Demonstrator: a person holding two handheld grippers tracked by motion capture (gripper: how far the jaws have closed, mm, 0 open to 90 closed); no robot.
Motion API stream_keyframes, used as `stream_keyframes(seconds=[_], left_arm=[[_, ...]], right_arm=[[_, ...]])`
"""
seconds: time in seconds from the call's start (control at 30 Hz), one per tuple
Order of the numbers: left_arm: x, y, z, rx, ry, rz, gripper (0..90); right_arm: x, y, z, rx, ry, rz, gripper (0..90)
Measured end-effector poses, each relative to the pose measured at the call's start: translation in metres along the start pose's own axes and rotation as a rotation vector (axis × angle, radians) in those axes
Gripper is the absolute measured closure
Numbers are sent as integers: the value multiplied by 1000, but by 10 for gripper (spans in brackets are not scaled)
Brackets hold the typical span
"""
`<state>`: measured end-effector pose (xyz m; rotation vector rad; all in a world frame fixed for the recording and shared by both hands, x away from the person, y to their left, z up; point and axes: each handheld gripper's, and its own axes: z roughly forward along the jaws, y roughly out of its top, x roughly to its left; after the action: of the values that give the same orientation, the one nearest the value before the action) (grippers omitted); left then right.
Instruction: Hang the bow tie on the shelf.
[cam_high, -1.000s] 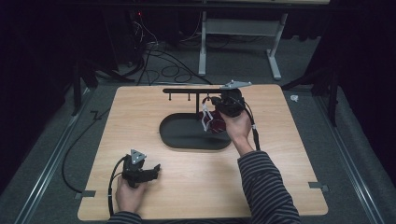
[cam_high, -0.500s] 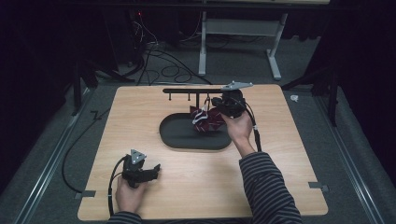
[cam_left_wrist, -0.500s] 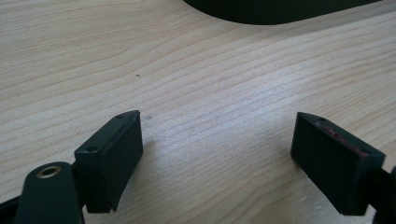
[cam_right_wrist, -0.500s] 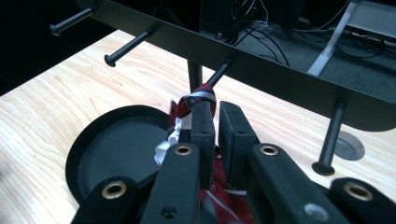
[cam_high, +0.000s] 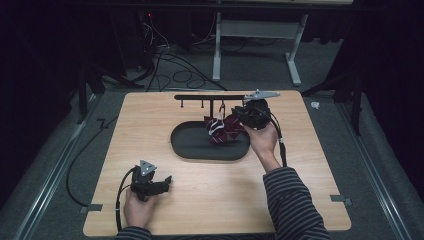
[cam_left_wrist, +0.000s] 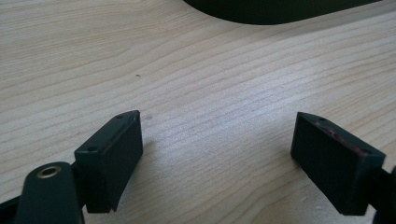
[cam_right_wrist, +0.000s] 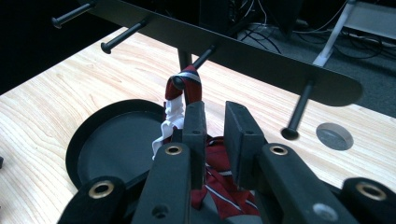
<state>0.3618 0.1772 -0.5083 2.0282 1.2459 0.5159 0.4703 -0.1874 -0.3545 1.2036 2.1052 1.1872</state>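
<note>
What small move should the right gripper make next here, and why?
Probably draw the right gripper back from the rack. Its jaws have just been opening, and the red striped cloth item already hangs by its loop on a peg above the black tray.

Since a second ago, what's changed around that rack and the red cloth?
The right gripper has just been opening its jaws, easing off the red striped cloth, whose loop now hangs on a peg of the black rack; the rest lies in the oval tray. The cloth has shifted slightly left. The left gripper stayed open on the table.
</note>
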Motion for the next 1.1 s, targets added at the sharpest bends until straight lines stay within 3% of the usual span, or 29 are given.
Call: stream_keyframes(seconds=[1.1], left_arm=[[0,0,0,-1,1,0,171]], right_arm=[[-23,-22,-39,-41,2,34,739]])
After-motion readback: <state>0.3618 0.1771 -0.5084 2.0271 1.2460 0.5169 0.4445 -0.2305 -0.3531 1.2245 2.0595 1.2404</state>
